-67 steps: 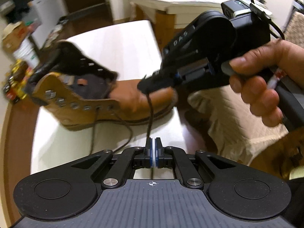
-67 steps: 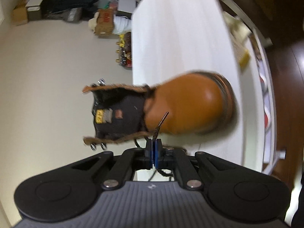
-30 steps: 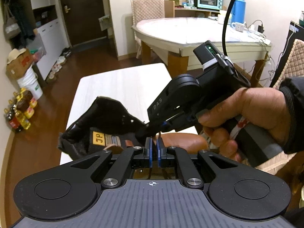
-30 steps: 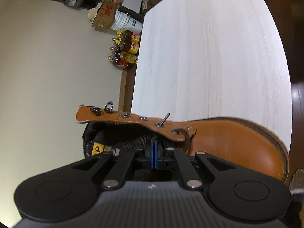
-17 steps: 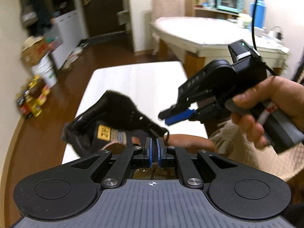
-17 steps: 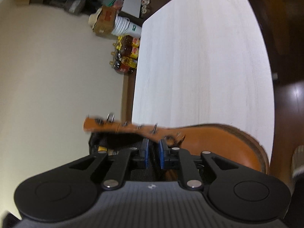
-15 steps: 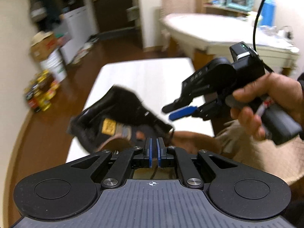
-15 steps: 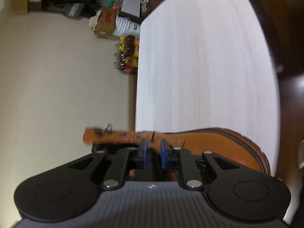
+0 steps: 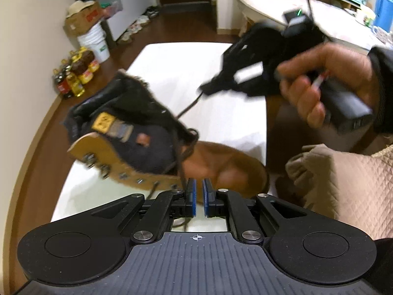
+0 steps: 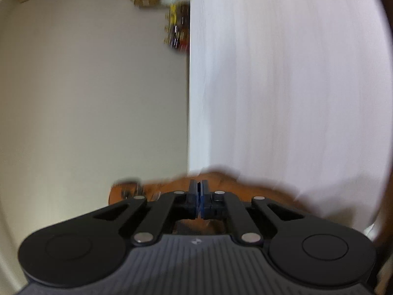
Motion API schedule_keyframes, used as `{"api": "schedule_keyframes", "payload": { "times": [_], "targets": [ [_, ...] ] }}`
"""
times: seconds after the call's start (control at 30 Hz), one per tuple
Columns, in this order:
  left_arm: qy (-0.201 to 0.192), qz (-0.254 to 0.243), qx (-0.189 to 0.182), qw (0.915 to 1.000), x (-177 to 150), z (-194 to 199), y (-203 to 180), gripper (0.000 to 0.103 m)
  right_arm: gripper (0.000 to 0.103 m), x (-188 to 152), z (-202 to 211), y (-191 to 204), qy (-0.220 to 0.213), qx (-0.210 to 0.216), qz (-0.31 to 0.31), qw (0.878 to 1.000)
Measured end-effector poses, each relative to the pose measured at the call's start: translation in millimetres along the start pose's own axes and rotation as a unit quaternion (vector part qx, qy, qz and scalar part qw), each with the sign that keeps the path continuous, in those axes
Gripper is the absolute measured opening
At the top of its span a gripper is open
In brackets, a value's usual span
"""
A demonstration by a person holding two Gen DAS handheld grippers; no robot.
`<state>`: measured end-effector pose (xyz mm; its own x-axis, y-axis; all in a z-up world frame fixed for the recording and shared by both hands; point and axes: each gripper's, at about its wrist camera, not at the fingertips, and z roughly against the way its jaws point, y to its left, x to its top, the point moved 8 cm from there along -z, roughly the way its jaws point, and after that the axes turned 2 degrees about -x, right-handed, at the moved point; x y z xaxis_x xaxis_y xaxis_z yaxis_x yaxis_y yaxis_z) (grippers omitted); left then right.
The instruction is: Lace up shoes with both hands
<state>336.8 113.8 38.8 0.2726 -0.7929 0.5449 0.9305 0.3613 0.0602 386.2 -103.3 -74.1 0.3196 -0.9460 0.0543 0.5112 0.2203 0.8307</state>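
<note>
1. Left wrist view: a tan work boot (image 9: 216, 164) lies on its side on the white table (image 9: 181, 64), just ahead of the left gripper (image 9: 199, 191), its dark tongue and lining open towards the camera.
2. The left gripper's blue pads stand a narrow slit apart; a dark lace (image 9: 183, 172) runs down beside the left finger, and no grip on it shows.
3. Only this view shows the right gripper (image 9: 208, 89), blurred, held in a hand (image 9: 326, 81) up and to the right of the left gripper. A taut stretch of lace runs from its tip down to the boot's collar.
4. Only this view shows the room: bottles (image 9: 73, 76) on the floor to the left, a quilted cushion (image 9: 343, 184) to the right.
5. Right wrist view: heavily blurred. The right gripper (image 10: 199, 200) has just been closing and its pads now meet; the lace between them cannot be made out here.
6. In this view the boot (image 10: 221, 179) is a tan smear right behind the fingertips, with bare tabletop (image 10: 294, 73) beyond and a plain wall (image 10: 86, 86) to the left.
</note>
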Motion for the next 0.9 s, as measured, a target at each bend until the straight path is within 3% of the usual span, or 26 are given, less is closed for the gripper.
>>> {"api": "schedule_keyframes", "payload": {
  "times": [0.03, 0.07, 0.17, 0.27, 0.4, 0.53, 0.77, 0.9],
  "targets": [
    [0.001, -0.008, 0.004, 1.0000, 4, -6, -1, 0.008, 0.002, 25, 27, -3, -0.057, -0.045, 0.035, 0.997],
    [0.000, -0.013, 0.008, 0.9999, 6, -11, -2, 0.008, 0.002, 36, 39, -4, -0.080, -0.062, 0.050, 0.994],
    [-0.022, -0.016, 0.012, 0.9996, 22, -17, 1, 0.008, 0.002, 62, 69, 0, -0.118, -0.079, 0.075, 0.987],
    [-0.041, -0.020, 0.017, 0.9988, 36, -16, 3, 0.010, 0.003, 71, 85, 15, -0.118, -0.076, 0.100, 0.985],
    [-0.051, -0.021, 0.018, 0.9983, 46, -15, 3, 0.010, 0.003, 58, 92, 35, -0.094, -0.057, 0.131, 0.985],
    [-0.039, -0.022, 0.014, 0.9989, 43, -19, 1, 0.010, 0.003, 52, 100, 46, -0.094, -0.065, 0.151, 0.982],
    [0.003, -0.024, 0.019, 0.9995, 7, -16, -4, 0.011, 0.003, 82, 178, 63, -0.164, -0.088, 0.154, 0.970],
    [0.036, -0.013, 0.040, 0.9985, -23, -11, 5, 0.011, 0.003, 87, 205, 69, -0.172, -0.062, 0.133, 0.974]
  ]
}}
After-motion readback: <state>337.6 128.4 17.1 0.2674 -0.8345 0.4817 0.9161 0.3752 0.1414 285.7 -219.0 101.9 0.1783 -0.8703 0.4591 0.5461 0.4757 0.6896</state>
